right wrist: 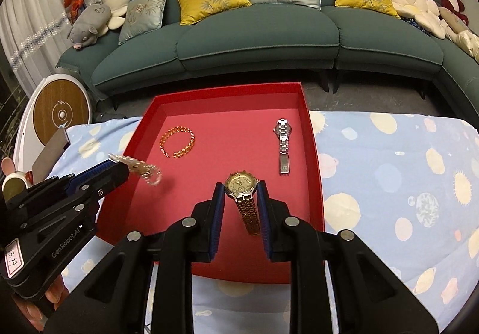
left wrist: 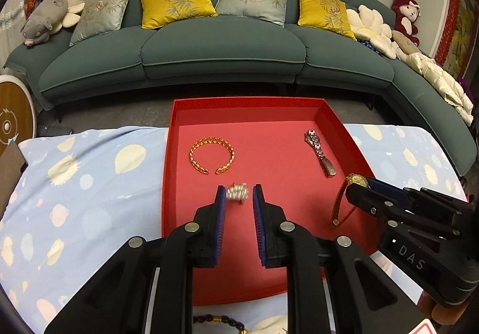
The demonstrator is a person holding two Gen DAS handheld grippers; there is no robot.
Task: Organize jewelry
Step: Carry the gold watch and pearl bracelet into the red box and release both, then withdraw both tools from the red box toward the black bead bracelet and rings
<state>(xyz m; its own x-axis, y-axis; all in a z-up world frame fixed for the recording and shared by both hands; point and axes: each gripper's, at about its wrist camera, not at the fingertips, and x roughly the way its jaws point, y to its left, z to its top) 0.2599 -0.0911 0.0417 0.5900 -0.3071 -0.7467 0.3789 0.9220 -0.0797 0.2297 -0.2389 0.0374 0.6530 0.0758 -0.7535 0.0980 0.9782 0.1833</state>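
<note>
Both tongs are loaded over the red tray (right wrist: 311, 136). The right gripper (right wrist: 239, 199) is pinched narrow on the gold watch (right wrist: 242, 184), dial up, strap dangling down toward the tray's near edge. The left gripper (left wrist: 238, 196) is clamped on a silver bracelet (left wrist: 238, 192), hanging over the near left part. On the tray floor, the gold bangle (right wrist: 178, 142) lies toward the far left corner and the silver watch (right wrist: 283, 145) runs lengthwise along the right wall. I'd guess the free floor straight under each load is where it goes.
</note>
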